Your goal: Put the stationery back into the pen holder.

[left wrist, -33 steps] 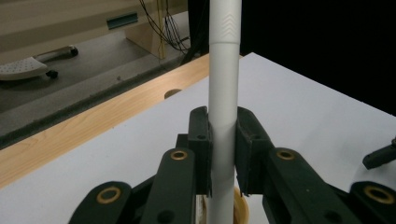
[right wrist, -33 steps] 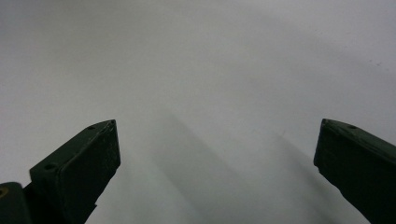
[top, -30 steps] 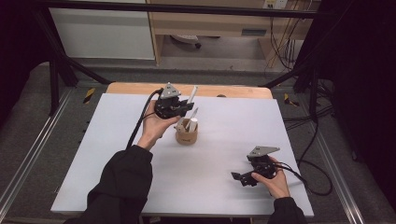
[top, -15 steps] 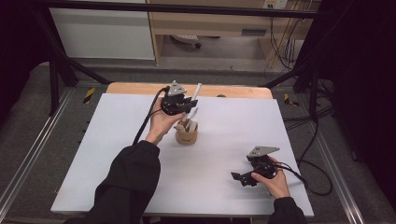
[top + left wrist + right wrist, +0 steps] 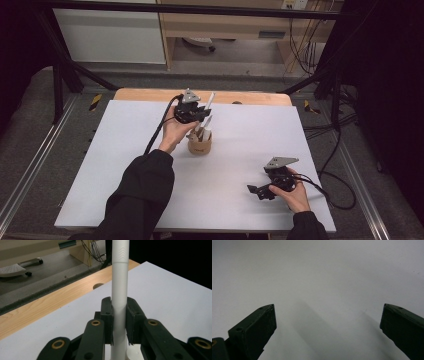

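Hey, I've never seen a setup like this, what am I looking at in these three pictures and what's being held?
A person sits at a white table holding a hand-operated two-jaw gripper in each hand. The high view looks down from above. The other two pictures come from cameras riding on the grippers, looking along their black jaws. The left gripper is clamped on a white pen, held above a small wooden cup with more pens in it. The right gripper rests low near the table's front edge, jaws wide apart with nothing between them; its own view looks at bare white tabletop.
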